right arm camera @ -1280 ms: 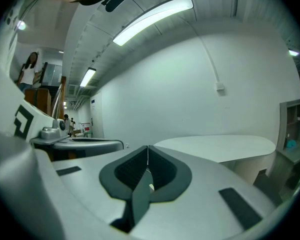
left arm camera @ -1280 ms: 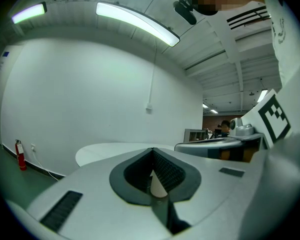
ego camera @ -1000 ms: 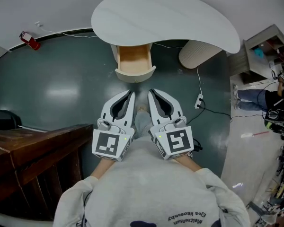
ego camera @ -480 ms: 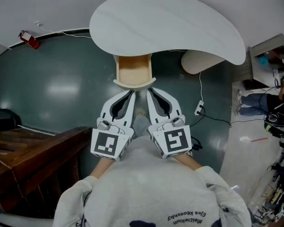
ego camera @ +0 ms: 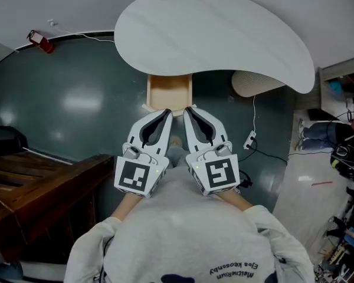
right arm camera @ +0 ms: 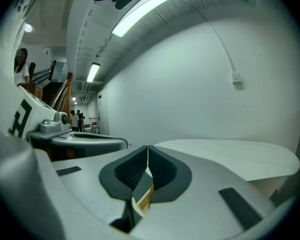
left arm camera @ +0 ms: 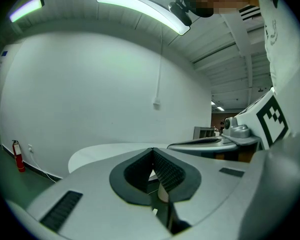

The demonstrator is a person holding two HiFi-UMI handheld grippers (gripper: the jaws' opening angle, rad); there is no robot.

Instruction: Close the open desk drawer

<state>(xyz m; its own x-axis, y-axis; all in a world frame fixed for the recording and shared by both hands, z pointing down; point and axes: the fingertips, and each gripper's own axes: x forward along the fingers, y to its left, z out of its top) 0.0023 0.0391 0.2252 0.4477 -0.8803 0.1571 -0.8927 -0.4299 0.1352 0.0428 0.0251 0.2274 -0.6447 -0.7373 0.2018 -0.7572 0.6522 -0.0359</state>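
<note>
Under the near edge of the white kidney-shaped desk top, the light wooden drawer is mostly hidden. Only a short stretch of its open box shows, and its front panel is covered by the tips of the two grey grippers. Whether those tips press on the panel cannot be told from the head view. Each gripper view gives only a sliver of pale wood through the gap below the pads.

Compared with a second ago, far less of the drawer sticks out from the desk. Its curved front no longer shows clear of the grippers, and both grippers lie nearer the desk top.

The left gripper and the right gripper sit side by side, pointing at the drawer's front, one toward each half of it. The left gripper's jaws are clenched, ribbed pads meeting with nothing between them. The right gripper's jaws are likewise pressed together on nothing.
</note>
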